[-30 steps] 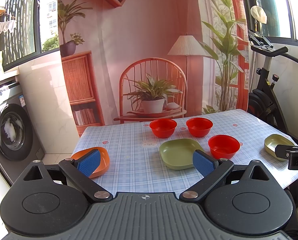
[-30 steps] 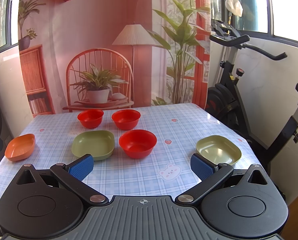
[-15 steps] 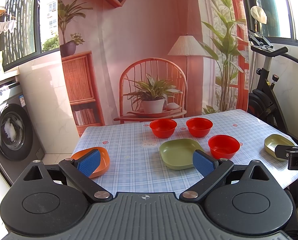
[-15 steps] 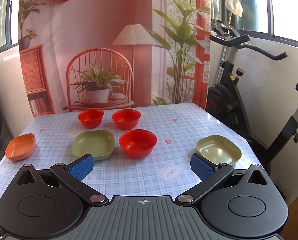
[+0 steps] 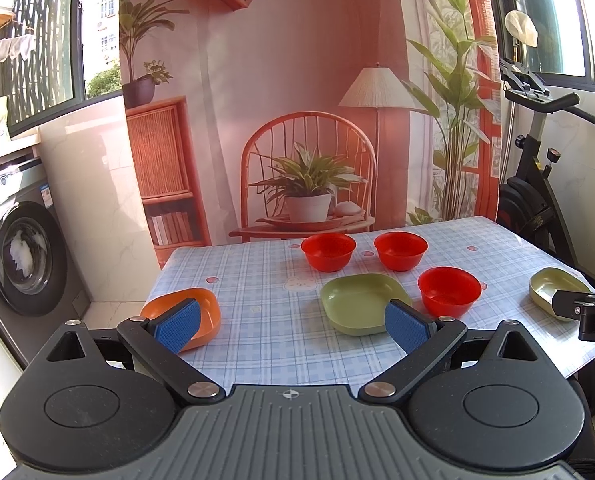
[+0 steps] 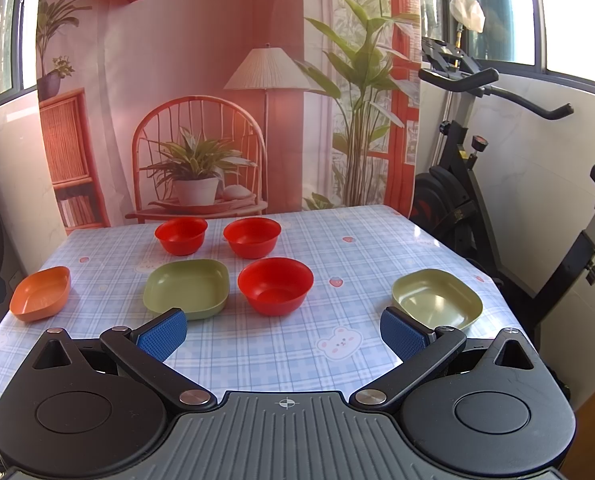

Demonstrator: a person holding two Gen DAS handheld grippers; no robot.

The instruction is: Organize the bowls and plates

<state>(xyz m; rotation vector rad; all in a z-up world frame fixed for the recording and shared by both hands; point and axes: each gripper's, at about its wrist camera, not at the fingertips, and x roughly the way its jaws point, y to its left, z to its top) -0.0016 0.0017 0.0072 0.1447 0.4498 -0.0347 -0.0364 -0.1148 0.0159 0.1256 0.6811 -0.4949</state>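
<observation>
Both the left gripper [image 5: 291, 326] and right gripper [image 6: 283, 332] hover wide-spread and empty before the checked table [image 6: 361, 264], where three red bowls [image 6: 275, 285] and plates [image 6: 186, 288] lie ahead, untouched, by an exercise bike [image 6: 477, 184].

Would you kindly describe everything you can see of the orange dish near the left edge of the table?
The orange dish is a shallow, rounded-square plate with a raised rim, apparently matte plastic. It sits upright and empty on the checked tablecloth near the table's left edge, apart from the other dishes; the nearest is a green plate to its right. Nothing touches it. In the left wrist view one blue pad of the open left gripper overlaps it, without visible contact.
</observation>
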